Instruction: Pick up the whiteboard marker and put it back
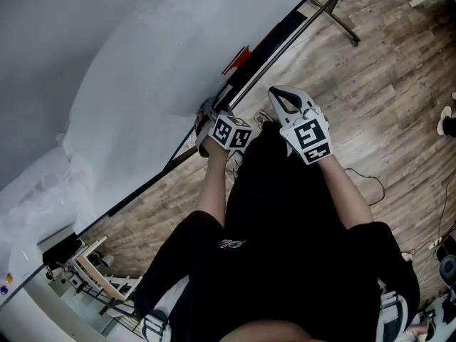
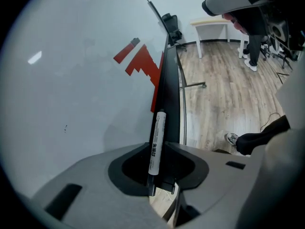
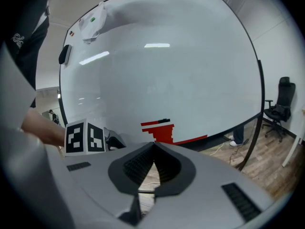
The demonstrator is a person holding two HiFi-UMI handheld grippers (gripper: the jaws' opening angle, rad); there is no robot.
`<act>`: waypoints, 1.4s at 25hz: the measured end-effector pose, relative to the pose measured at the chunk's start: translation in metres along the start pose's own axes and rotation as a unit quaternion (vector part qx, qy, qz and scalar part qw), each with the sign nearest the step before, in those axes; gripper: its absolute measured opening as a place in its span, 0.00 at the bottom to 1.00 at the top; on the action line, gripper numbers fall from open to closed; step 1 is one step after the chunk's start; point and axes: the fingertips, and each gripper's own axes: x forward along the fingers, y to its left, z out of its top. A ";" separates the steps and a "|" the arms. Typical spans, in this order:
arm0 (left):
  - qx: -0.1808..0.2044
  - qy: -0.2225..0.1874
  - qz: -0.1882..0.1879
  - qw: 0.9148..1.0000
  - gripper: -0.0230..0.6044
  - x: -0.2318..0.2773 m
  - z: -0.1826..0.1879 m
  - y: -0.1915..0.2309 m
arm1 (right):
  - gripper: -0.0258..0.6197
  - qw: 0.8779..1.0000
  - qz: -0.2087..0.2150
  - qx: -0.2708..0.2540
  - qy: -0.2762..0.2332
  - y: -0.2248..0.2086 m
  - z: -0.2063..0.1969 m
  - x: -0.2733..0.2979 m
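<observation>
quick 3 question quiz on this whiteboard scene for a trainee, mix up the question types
1. True or false: the right gripper holds the whiteboard marker.
2. What is clamped in the left gripper? A) eraser B) whiteboard marker C) cable
3. Fill in: the right gripper's jaws are ___.
Key: 1 false; 2 B; 3 shut

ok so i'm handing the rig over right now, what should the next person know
Left gripper: shut on the whiteboard marker, which points along the black tray under the whiteboard. I can't tell whether it touches the tray.
Right gripper: shut, empty, facing the whiteboard.
Done: marker is picked up.
Left: lower it onto the tray, open the left jaws, draw back.
</observation>
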 end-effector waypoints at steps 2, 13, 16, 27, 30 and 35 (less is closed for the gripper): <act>0.004 0.003 0.003 1.000 0.17 0.000 -0.001 0.000 | 0.04 1.000 -0.002 0.000 -0.001 -0.001 0.001 -0.004; -0.033 -0.003 -0.015 0.999 0.15 -0.002 0.000 -0.004 | 0.04 1.000 0.001 -0.008 -0.001 -0.002 -0.002 -0.017; -0.057 -0.018 -0.018 0.998 0.15 -0.008 0.002 -0.006 | 0.04 1.000 0.005 -0.009 -0.001 -0.001 -0.003 -0.019; -0.182 -0.176 -0.006 0.968 0.15 -0.060 0.034 0.005 | 0.04 0.999 0.044 -0.004 -0.016 0.014 0.007 -0.021; -0.243 -0.248 -0.017 0.938 0.15 -0.086 0.052 0.011 | 0.04 0.998 0.058 -0.002 -0.028 0.018 0.016 -0.024; -0.290 -0.333 -0.023 0.897 0.15 -0.125 0.071 0.013 | 0.05 0.994 0.089 0.003 -0.064 0.028 0.037 -0.032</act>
